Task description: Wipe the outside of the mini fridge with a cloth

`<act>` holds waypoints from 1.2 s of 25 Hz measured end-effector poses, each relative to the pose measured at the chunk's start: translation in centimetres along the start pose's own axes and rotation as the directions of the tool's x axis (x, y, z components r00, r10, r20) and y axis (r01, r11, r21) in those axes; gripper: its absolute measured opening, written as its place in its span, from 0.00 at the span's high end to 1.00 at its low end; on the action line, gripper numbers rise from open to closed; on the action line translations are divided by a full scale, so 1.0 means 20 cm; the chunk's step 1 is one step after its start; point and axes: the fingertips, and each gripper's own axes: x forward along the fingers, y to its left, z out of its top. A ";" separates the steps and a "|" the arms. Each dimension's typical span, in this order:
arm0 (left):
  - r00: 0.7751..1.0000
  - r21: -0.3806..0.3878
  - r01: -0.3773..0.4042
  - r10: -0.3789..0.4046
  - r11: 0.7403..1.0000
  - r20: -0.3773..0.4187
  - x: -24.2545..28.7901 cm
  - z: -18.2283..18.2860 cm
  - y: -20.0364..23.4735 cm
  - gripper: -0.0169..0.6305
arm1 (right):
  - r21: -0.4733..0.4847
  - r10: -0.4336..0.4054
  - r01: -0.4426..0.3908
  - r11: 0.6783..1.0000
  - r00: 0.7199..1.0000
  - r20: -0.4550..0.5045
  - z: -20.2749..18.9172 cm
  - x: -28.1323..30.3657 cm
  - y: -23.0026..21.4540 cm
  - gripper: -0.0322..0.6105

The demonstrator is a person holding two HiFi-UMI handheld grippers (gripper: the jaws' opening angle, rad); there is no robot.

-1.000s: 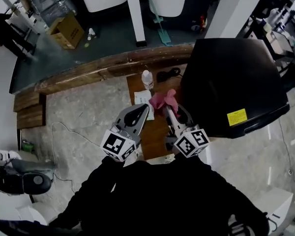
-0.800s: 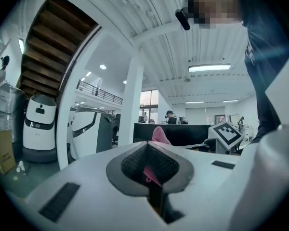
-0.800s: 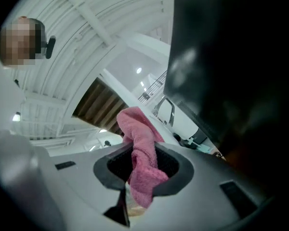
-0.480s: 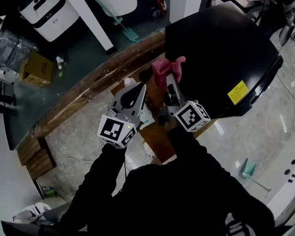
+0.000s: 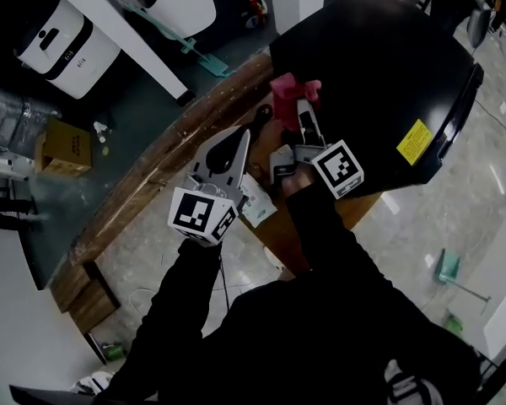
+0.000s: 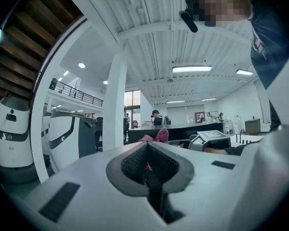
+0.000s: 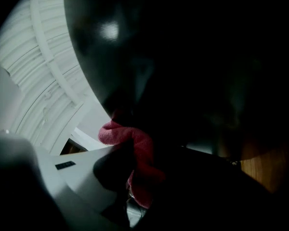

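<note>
At the mini fridge [image 5: 388, 66], right tongs [image 5: 301, 108] clench the cloth [image 5: 290, 88]; left tongs [image 5: 239, 140] closed.

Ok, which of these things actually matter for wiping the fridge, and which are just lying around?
For the job:
pink cloth
right gripper, clamped on it
black mini fridge

Lying about:
cardboard box
white packet on the table
green dustpan on the floor

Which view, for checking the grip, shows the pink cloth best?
Head view: the pink cloth shows clearly, clamped in the right gripper. Right gripper view: close but dark. Left gripper view: a distant scrap.
</note>
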 end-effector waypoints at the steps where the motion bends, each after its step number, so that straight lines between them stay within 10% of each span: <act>1: 1.000 0.003 0.004 -0.004 1.000 -0.007 0.01 -0.01 0.01 0.96 | 0.011 -0.001 0.001 1.000 1.000 0.005 0.00 0.00 -0.01 0.81; 30: 0.924 -0.126 0.025 -0.071 0.992 -0.376 0.35 -1.19 0.01 0.96 | 0.098 -0.336 0.350 0.932 0.932 -0.134 -0.36 -0.08 -1.28 0.80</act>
